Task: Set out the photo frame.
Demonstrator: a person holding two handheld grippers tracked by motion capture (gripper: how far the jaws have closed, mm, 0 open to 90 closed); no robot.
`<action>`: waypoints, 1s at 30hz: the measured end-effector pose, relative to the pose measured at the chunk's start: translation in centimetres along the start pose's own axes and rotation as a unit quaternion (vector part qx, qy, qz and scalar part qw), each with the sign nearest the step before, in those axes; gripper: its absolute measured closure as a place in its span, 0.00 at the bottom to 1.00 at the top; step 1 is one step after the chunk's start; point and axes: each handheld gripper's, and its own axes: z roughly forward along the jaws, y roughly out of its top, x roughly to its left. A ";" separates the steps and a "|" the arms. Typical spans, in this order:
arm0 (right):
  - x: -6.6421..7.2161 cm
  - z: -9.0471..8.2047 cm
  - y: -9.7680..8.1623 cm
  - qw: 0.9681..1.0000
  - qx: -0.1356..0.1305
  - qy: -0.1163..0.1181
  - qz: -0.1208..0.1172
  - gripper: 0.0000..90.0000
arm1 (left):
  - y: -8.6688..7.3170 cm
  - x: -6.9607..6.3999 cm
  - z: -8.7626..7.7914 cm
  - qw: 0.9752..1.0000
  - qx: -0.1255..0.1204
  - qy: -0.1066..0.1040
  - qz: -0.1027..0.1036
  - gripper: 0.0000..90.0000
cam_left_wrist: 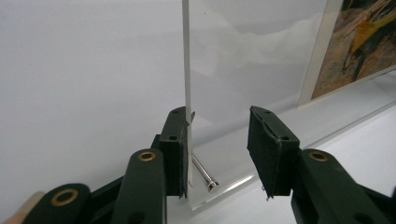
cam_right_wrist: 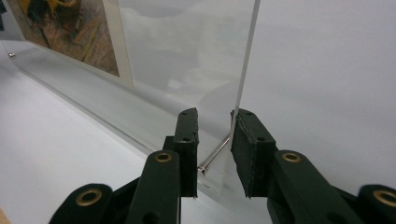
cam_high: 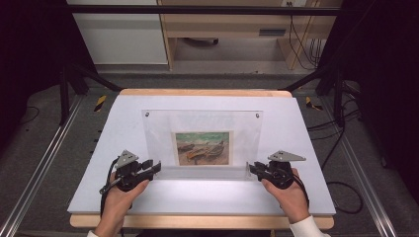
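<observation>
A clear acrylic picture frame (cam_high: pixel 202 123) holding a painted print of boats (cam_high: pixel 202 148) stands raised on the white tabletop (cam_high: pixel 113 148). My left gripper (cam_high: pixel 157 168) is at its near left corner. In the left gripper view the sheet's edge (cam_left_wrist: pixel 187 56) rests against one pad (cam_left_wrist: pixel 180 154), the other pad stands well apart, and a metal pin (cam_left_wrist: pixel 203 172) juts into the gap. My right gripper (cam_high: pixel 251 169) is at the near right corner. There one pad lies on the sheet (cam_right_wrist: pixel 245 60) and the other meets the head of the pin (cam_right_wrist: pixel 215 154).
A flat clear slab (cam_left_wrist: pixel 327 126) runs along the table at the foot of the sheet. Two small screws (cam_high: pixel 146 114) mark the frame's far corners. The table's wooden front edge (cam_high: pixel 197 222) lies just behind my hands. Black stand legs and cables flank the table.
</observation>
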 end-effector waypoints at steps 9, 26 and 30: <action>0.0 0.0 0.0 1.000 0.001 0.000 -0.001 0.79 | -0.1 -0.2 -0.1 1.000 0.001 0.000 0.003 0.65; 0.1 -0.1 -0.1 1.000 0.006 -0.001 0.002 0.79 | -0.4 -0.3 -0.3 1.000 0.004 -0.002 0.008 0.66; 0.1 0.0 -0.1 1.000 0.004 -0.001 -0.003 0.78 | -0.4 -0.3 -0.3 1.000 0.004 -0.002 0.008 0.66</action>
